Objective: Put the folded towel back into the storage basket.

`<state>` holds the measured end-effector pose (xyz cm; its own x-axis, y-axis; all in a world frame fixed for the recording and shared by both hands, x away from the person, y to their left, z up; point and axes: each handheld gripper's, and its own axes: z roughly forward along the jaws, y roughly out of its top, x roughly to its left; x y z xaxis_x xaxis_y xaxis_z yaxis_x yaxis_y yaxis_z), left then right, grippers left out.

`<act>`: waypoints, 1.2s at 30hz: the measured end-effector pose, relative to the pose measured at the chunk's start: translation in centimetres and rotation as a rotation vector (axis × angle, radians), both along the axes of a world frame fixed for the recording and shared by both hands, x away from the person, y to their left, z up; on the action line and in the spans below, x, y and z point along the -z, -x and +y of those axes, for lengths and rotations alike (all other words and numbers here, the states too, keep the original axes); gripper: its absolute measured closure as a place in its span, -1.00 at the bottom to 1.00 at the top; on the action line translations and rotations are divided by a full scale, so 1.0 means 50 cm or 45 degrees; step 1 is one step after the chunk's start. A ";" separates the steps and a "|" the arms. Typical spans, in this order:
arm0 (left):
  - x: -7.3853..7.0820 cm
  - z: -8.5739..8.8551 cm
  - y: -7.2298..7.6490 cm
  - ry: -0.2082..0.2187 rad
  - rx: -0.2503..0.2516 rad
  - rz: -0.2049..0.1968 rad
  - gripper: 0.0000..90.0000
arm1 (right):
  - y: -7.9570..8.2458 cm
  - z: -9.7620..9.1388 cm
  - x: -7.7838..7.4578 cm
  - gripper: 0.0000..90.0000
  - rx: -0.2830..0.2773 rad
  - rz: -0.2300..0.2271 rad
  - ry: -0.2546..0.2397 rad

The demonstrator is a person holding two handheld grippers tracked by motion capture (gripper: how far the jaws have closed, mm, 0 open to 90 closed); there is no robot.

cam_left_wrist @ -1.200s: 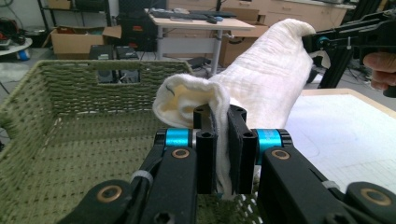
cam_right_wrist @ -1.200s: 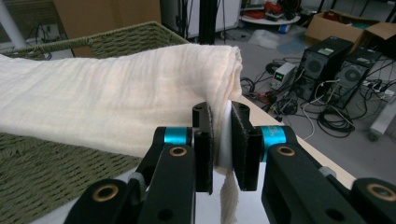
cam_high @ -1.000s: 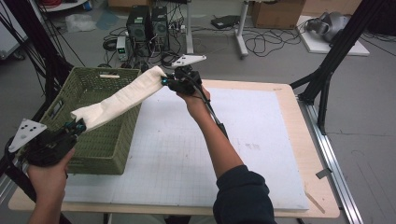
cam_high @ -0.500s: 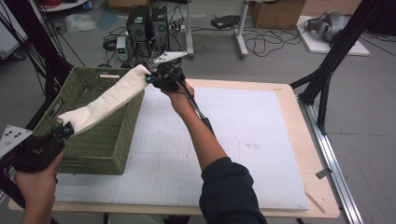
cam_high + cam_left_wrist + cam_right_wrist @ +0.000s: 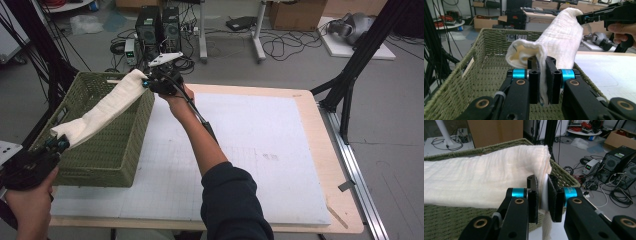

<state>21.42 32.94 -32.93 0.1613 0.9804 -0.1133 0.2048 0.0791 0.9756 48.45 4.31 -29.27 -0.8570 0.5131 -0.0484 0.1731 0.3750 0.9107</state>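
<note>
Shifted since the earlier frame: cloth (image 5: 102, 111) and both grippers, carried toward 9 o'clock, further over the basket (image 5: 125, 145).

Item: cream cloth, folded long, stretched in the air above the green woven basket at the counter's (image 5: 260, 150) 9 o'clock side.

Left gripper (image 5: 542, 82): clamped on the near end, at 7 o'clock.

Right gripper (image 5: 543, 197): clamped on the far end, at 11 o'clock, over the basket's far corner.

Handling, judged: light, soft, limp; sagged slightly mid-span. Best held at both ends, as here, with a pinch across all layers to prevent unfolding.
</note>
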 end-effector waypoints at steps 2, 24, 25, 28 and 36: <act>0.000 0.003 0.001 -0.001 -0.002 0.002 0.84 | -0.001 0.006 0.000 0.80 -0.001 0.005 -0.001; 0.005 0.020 0.004 0.004 -0.031 0.001 0.84 | -0.023 0.062 0.012 0.80 -0.023 0.017 0.012; 0.006 0.021 0.004 0.003 -0.031 0.001 0.84 | -0.024 0.064 0.011 0.80 -0.025 0.020 0.010; 0.007 0.022 0.003 0.008 -0.033 0.000 0.84 | -0.027 0.070 0.011 0.80 -0.033 0.014 0.014; 0.009 0.024 -0.002 0.004 -0.040 0.004 0.84 | -0.034 0.079 0.018 0.80 -0.032 0.030 0.015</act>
